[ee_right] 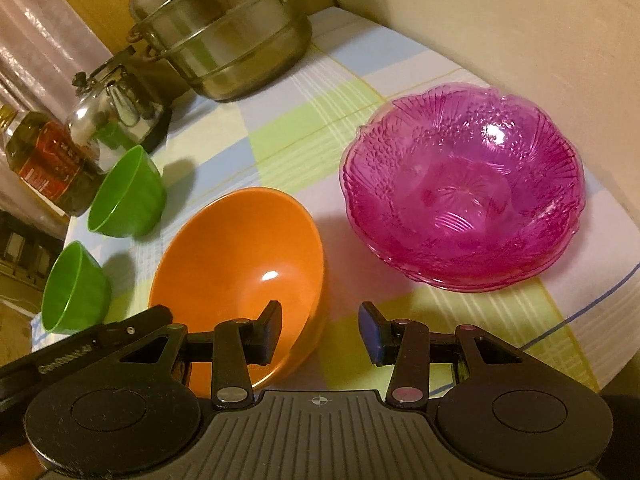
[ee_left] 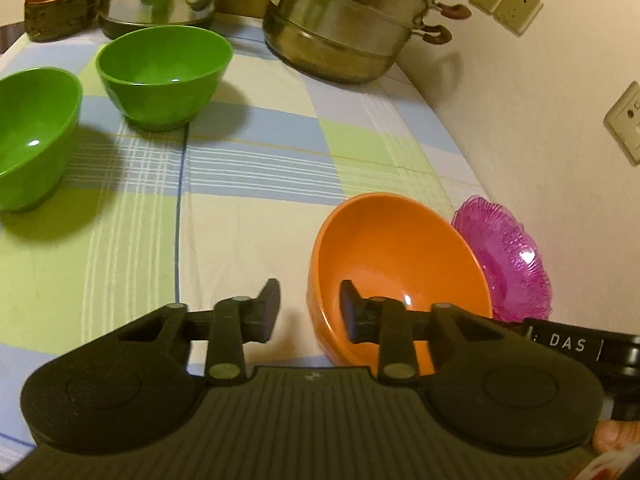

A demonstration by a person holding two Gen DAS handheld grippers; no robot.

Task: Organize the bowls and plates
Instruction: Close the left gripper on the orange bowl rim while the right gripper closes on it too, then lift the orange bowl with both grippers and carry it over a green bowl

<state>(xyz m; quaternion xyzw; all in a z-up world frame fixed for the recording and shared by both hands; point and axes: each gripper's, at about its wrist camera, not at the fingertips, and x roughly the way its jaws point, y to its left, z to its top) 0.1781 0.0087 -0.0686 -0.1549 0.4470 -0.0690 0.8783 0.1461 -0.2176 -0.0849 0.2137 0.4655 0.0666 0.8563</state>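
Covering table, checked cloth [ee_left: 256,168]; beige wall [ee_left: 520,128], seemingly.

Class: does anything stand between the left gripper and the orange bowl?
Nothing visible does. The left gripper is open, one finger already over the orange bowl rim; the pink dishes lie beyond the bowl.

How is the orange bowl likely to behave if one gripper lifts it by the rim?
The orange bowl looks like smooth, glossy plastic, so probably light and stiff, though the rim may slip between the jaws. It is deep and wide, so a one-sided rim grip would likely let it tilt. It sits close beside the pink glass dishes, so a swing could knock them.
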